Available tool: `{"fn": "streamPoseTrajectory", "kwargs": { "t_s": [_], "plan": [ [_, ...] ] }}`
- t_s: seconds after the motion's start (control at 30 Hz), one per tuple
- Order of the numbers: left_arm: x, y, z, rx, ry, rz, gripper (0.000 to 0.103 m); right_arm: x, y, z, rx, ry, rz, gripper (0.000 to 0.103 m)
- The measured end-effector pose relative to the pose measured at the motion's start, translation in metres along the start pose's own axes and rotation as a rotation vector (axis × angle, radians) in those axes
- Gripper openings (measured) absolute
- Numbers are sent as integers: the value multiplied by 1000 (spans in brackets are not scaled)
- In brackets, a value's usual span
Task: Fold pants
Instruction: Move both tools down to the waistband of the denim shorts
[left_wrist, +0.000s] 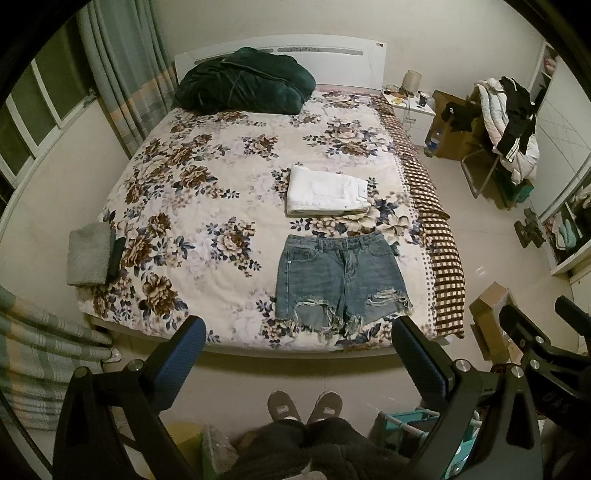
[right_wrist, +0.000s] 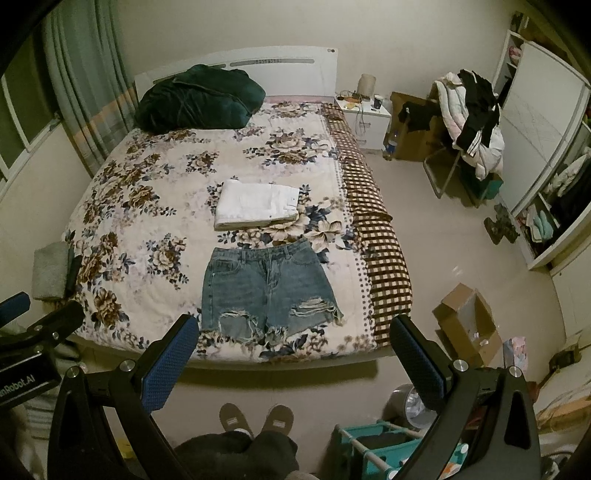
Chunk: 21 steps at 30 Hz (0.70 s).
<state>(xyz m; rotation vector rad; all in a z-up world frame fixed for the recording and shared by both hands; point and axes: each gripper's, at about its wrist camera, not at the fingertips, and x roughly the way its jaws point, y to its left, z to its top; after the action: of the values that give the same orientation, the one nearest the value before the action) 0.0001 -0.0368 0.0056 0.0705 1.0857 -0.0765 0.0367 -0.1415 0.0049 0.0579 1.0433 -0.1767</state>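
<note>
Denim shorts (left_wrist: 341, 280) flat, unfolded near the bed (left_wrist: 192, 206) edge.
Left gripper (left_wrist: 299, 354) and right gripper (right_wrist: 295, 350) gape wide, empty; frayed hems could snag or bunch.

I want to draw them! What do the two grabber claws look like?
Both look alike. The left gripper and right gripper each have a black frame with triangle-shaped arms, shiny silver bolts, and two flat fingers covered in bumpy blue pads. The left gripper's side has white lettering.

Bare bedspread (left_wrist: 192, 192) left of shorts (left_wrist: 340, 280)
</note>
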Motion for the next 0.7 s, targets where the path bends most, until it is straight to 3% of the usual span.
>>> {"fn": "streamPoseTrajectory", "kwargs": {
  "t_s": [0.1, 0.2, 0.33, 0.47, 0.7],
  "plan": [
    [5, -13, 12, 4, -34, 34, 103, 11, -3, 4, 22, 4, 4, 103],
    [30, -22, 27, 9, -86, 86, 103, 24, -8, 18, 52, 3, 5, 103],
    [71, -25, 46, 3, -95, 133, 103, 63, -15, 38, 88, 11, 12, 103],
    [121, -33, 67, -18, -47, 173, 103, 126, -21, 66, 75, 46, 35, 103],
    [219, -56, 85, -85, 53, 275, 103, 287, -67, 118, 60, 188, 174, 103]
  ]
}}
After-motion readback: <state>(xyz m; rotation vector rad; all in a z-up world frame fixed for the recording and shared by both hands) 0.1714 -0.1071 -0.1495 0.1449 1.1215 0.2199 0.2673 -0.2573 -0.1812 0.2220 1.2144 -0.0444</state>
